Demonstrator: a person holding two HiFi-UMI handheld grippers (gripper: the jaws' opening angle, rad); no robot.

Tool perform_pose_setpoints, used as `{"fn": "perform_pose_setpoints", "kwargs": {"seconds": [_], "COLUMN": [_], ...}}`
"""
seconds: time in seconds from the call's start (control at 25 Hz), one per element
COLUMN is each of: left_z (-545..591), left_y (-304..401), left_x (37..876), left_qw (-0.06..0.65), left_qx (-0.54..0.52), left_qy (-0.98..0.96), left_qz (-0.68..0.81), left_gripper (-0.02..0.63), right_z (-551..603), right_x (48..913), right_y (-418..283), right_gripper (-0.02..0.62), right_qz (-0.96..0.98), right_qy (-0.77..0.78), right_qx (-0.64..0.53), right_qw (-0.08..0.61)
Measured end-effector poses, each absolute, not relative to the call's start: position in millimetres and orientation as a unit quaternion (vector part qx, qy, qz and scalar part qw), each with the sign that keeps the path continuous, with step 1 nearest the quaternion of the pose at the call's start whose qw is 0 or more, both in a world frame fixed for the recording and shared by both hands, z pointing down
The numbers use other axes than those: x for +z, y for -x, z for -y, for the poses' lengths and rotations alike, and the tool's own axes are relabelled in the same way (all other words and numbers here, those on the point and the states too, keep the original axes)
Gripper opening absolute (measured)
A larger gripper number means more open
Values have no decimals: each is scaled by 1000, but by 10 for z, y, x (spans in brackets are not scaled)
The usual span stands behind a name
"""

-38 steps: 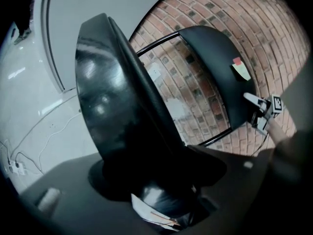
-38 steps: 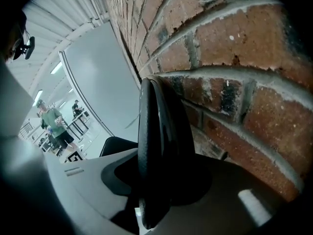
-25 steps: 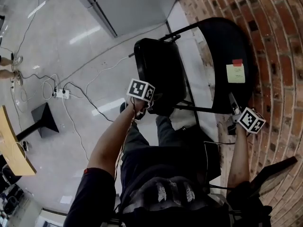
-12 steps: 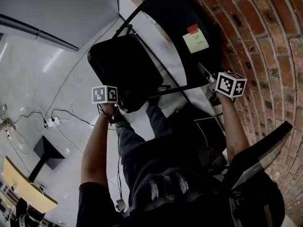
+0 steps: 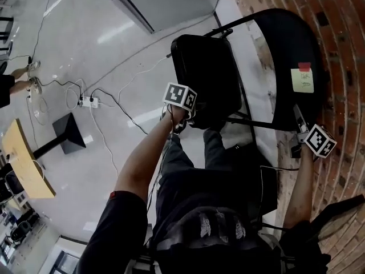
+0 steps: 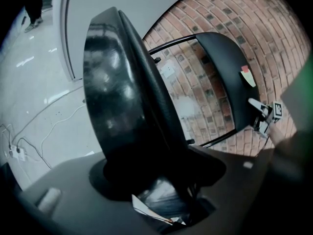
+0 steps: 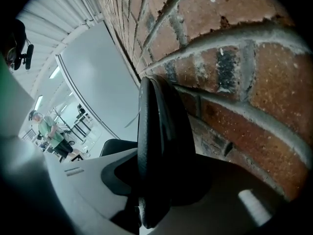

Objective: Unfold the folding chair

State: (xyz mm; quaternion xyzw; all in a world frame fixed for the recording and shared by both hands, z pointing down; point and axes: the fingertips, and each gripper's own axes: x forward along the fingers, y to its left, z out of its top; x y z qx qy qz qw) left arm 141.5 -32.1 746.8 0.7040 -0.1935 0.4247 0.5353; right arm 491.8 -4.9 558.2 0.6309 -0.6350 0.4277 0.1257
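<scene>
The black folding chair stands against a brick wall, its padded seat (image 5: pixel 205 76) swung out from the backrest (image 5: pixel 285 50). A yellow sticky note (image 5: pixel 302 80) with a red tab is stuck on the backrest. My left gripper (image 5: pixel 183 114) is shut on the seat's near edge. In the left gripper view the glossy seat (image 6: pixel 117 97) fills the gap between the jaws of the left gripper (image 6: pixel 146 173). My right gripper (image 5: pixel 299 123) is shut on the backrest's lower edge, close to the wall. In the right gripper view the backrest's rim (image 7: pixel 154 136) sits between the jaws of the right gripper (image 7: pixel 155 182).
The brick wall (image 5: pixel 342 33) lies right behind the chair. A power strip (image 5: pixel 88 102) with trailing cables, a black stand base (image 5: pixel 67 135) and a wooden tabletop (image 5: pixel 20 164) are on the floor to the left. The person's legs (image 5: pixel 188 170) stand just before the seat.
The head view swung left and came back. Both grippers keep their hold on the chair, and the seat stands about as it did.
</scene>
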Motion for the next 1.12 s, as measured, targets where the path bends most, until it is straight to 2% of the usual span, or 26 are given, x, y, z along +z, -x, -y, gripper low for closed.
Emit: {"fn": "perform_pose_setpoints", "kwargs": {"seconds": [0.72, 1.12], "left_z": [298, 319], "left_y": [-1182, -1126], "left_x": [7608, 7646], "left_qw": [554, 551], "left_qx": [423, 418], "left_qy": [-689, -691], "left_qz": [201, 211], "left_gripper": [334, 341], "right_z": [102, 126], "right_x": [5732, 5764], "right_y": [-4934, -4982], "right_gripper": [147, 147], "right_qz": [637, 658], "right_qy": [-623, -624], "right_qx": [437, 405], "right_qw": [117, 115]}}
